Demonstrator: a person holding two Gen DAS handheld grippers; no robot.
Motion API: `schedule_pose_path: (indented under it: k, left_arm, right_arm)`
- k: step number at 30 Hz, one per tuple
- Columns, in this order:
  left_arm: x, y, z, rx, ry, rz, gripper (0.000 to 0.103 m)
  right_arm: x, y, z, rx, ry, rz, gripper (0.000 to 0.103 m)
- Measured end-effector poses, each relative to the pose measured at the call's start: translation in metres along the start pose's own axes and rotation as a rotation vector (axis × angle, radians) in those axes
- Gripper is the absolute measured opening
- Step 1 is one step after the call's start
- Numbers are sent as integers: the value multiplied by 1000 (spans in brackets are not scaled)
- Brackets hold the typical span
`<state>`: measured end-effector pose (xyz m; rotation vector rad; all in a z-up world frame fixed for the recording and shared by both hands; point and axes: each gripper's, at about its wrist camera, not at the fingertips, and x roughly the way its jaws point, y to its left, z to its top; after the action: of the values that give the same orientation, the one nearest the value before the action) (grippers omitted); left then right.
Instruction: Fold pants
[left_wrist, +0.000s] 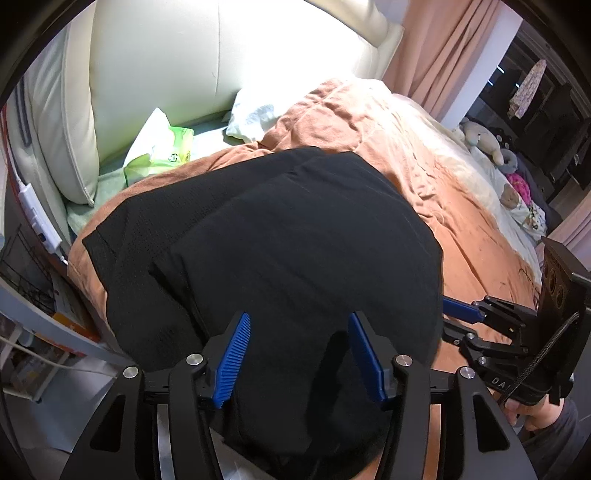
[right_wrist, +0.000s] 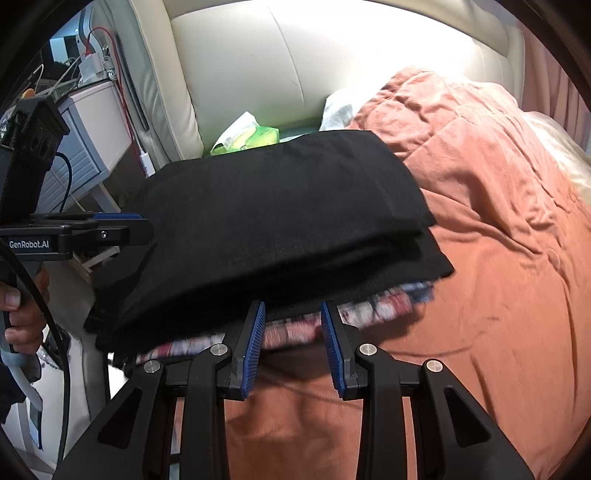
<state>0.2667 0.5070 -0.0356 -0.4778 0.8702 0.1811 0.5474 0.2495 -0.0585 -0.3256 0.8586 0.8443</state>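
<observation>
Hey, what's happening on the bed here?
A person is folding black pants on an orange blanket, with a hand-held gripper in each hand. The pants lie folded on top of a plaid garment. The left hand-held gripper is open over the pants; the right hand-held gripper is open at the pile's near edge.

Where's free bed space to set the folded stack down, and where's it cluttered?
Free: the orange blanket right of the black pants, and the strip in front of the plaid cloth. Crowded: near the headboard, with the green tissue pack and white cloth; soft toys along the far edge.
</observation>
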Motion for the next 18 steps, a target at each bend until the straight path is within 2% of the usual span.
schedule_pose_path:
  k: [3, 7, 10, 13, 15, 18]
  left_arm:
    - [-8, -9, -4, 13, -4, 10, 64]
    - [-22, -27, -8, 42, -23, 26, 76]
    - [-38, -42, -10, 66, -66, 53, 78]
    - [-53, -59, -13, 90, -99, 56, 82]
    - [-64, -71, -17, 114, -122, 59, 87]
    - [-77, -90, -22, 146, -155, 66, 95]
  right_arm:
    - [-24, -3, -2, 19, -29, -11, 29]
    - [-57, -5, -7, 34, -60, -37, 29]
    - [-82, -6, -15, 52, -84, -58, 29]
    - [-111, -6, -24, 68, -118, -79, 45]
    - [-124, -6, -30, 72, -137, -93, 62]
    - [-149, -3, -42, 80, -163, -110, 75]
